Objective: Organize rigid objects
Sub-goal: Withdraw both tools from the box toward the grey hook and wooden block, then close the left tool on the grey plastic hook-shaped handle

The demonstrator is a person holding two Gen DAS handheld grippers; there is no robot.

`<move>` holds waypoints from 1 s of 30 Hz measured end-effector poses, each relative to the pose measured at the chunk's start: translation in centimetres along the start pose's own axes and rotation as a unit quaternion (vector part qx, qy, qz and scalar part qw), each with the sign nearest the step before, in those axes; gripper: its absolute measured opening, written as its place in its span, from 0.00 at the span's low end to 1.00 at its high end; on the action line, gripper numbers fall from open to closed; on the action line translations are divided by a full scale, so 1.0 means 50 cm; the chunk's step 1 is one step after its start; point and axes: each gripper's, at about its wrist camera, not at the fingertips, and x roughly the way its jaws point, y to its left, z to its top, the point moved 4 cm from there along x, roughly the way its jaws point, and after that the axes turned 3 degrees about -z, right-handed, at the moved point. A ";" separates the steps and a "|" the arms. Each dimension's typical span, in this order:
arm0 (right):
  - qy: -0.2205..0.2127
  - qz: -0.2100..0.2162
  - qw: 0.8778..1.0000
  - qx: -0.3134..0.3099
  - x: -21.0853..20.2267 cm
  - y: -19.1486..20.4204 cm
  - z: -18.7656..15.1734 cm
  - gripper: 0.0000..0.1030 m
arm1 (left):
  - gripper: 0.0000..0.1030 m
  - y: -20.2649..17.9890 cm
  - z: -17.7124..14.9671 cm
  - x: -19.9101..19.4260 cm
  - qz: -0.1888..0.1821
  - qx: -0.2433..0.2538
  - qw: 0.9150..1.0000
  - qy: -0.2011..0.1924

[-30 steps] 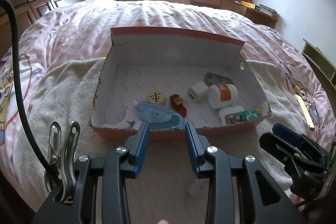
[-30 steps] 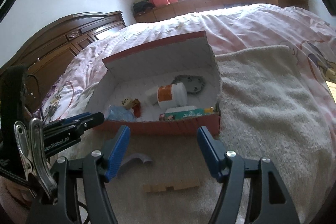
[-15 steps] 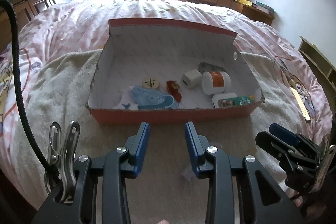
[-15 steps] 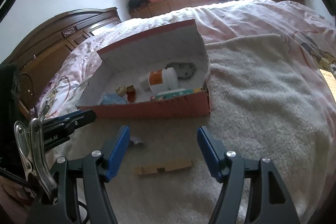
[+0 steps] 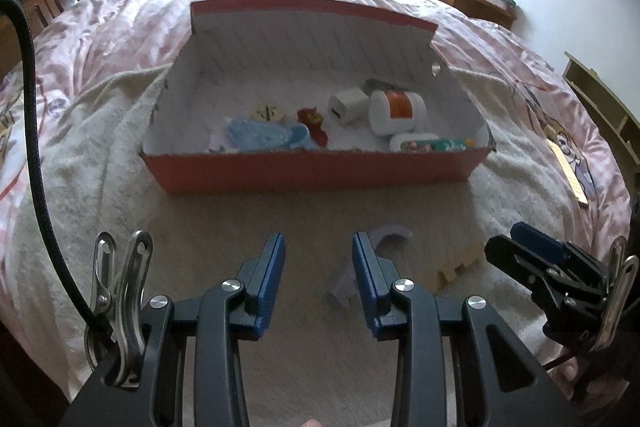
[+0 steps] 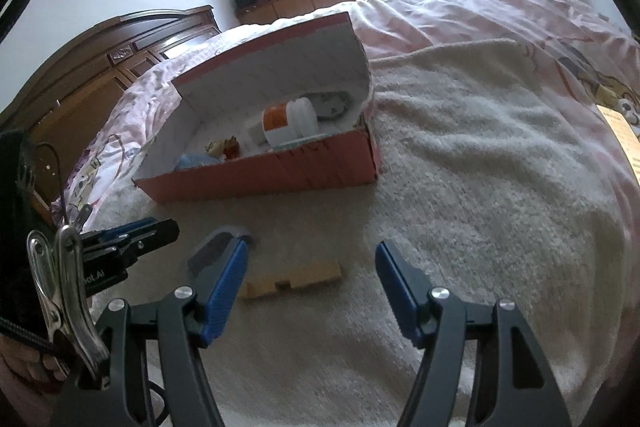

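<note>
Both tongs gape, holding nothing; right gripper [image 6: 310, 277] hangs over the notched wooden block [image 6: 294, 279] on the towel [image 6: 480, 187], near the red box [image 6: 260, 179]; a sound grasp would likely straddle its narrow width; left gripper [image 5: 319, 261] flanks a grey curved piece [image 5: 390, 233].

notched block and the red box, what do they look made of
Notched block: likely unfinished wood, pale tan, matte, with square-cut notches. Red box: looks like cardboard, thin folded walls, matte red outside, white inside, with a punched hole in one side flap.
</note>
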 end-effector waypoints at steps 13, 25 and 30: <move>0.017 -0.004 1.000 0.008 0.013 -0.016 -0.025 0.68 | 0.34 -0.038 -0.022 0.037 -0.007 0.033 0.999 0.028; 0.026 -0.008 1.000 0.005 0.029 -0.017 -0.035 0.68 | 0.34 -0.048 -0.027 0.069 0.001 0.058 0.998 0.035; 0.027 -0.010 1.000 0.003 0.030 -0.016 -0.038 0.68 | 0.34 -0.052 -0.026 0.076 0.013 0.068 0.997 0.028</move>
